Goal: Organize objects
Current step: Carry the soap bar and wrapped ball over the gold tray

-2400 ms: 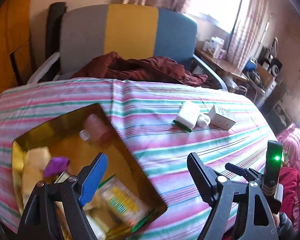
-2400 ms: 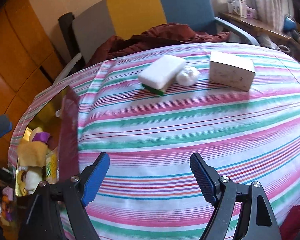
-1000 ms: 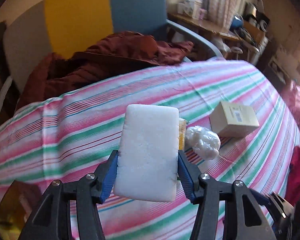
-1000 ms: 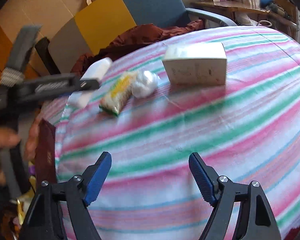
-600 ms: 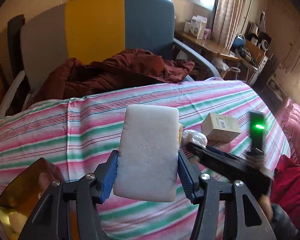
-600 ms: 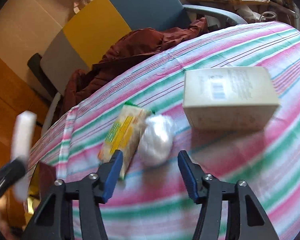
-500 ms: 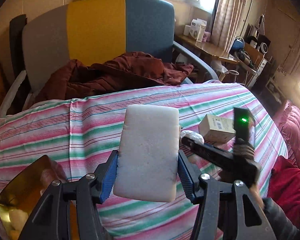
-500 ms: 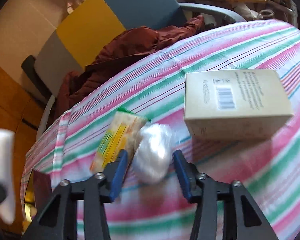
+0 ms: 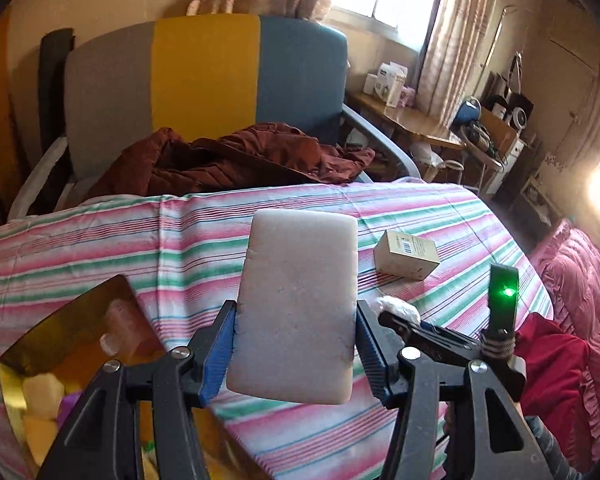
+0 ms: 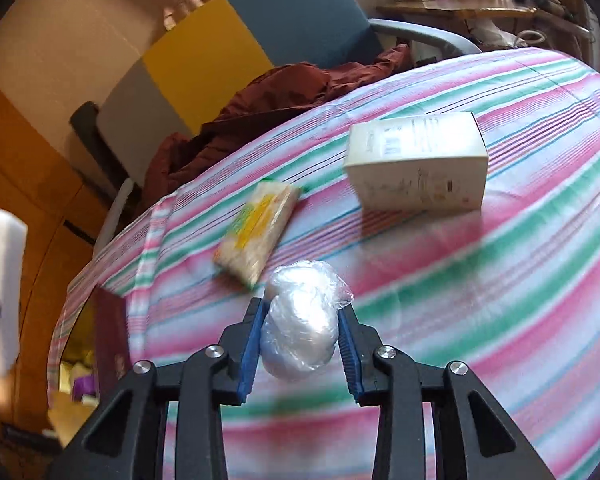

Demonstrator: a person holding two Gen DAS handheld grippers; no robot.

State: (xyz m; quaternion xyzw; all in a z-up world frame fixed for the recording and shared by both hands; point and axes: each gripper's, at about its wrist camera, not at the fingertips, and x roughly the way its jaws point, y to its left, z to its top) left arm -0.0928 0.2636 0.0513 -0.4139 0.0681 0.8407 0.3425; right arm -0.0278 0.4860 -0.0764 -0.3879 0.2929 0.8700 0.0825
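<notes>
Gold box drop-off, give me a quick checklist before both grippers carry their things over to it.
1. Left gripper clamped on the white sponge: ok, both pads press its sides.
2. Right gripper clamped on the plastic-wrapped ball: ok, pinched between both pads.
3. Ball clear of the striped tablecloth: cannot tell, the picture is blurred.
4. Gold box has room: cannot tell, it already holds several items and is partly hidden.
5. Yellow packet and cardboard box tidied: not ok, both lie on the cloth.
</notes>
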